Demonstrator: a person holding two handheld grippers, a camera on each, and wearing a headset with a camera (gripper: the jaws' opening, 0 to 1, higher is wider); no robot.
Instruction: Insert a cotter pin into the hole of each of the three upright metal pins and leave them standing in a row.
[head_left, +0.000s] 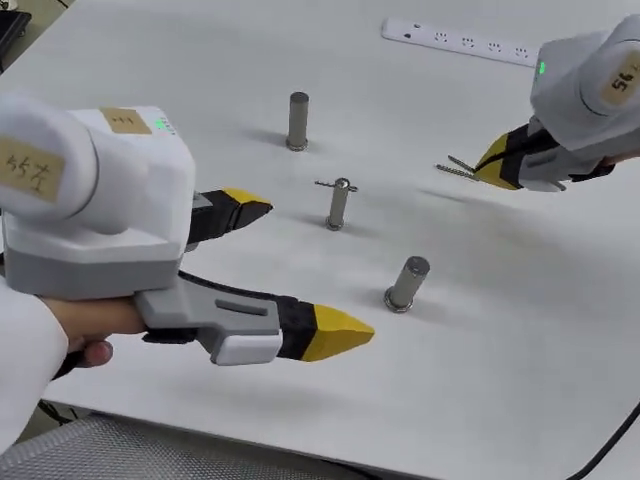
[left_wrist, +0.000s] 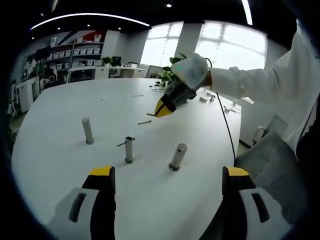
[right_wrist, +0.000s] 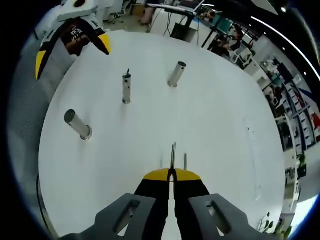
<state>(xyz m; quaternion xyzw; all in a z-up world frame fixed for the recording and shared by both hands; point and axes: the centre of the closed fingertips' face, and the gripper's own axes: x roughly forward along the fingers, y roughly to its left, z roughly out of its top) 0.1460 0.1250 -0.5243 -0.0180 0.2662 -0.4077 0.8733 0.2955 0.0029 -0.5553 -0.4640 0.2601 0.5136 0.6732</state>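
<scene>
Now the right gripper (head_left: 492, 165), jaws pinched on a cotter pin (head_left: 455, 168), hangs over bare white table (head_left: 520, 330) beside the three upright metal pins (head_left: 408, 283), whose middle pin (head_left: 338, 208) carries a fitted cotter pin (head_left: 328, 184), while the left gripper (head_left: 315, 268) hovers wide open near the table's front edge.

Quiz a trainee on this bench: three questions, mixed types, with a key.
1. True or false: the left gripper is shut.
2. How many of the metal pins carry a cotter pin?
3. The right gripper holds: A) nothing B) a cotter pin C) a metal pin.

Key: 1 false, its jaws stand apart; 2 one, the middle one; 3 B.
</scene>
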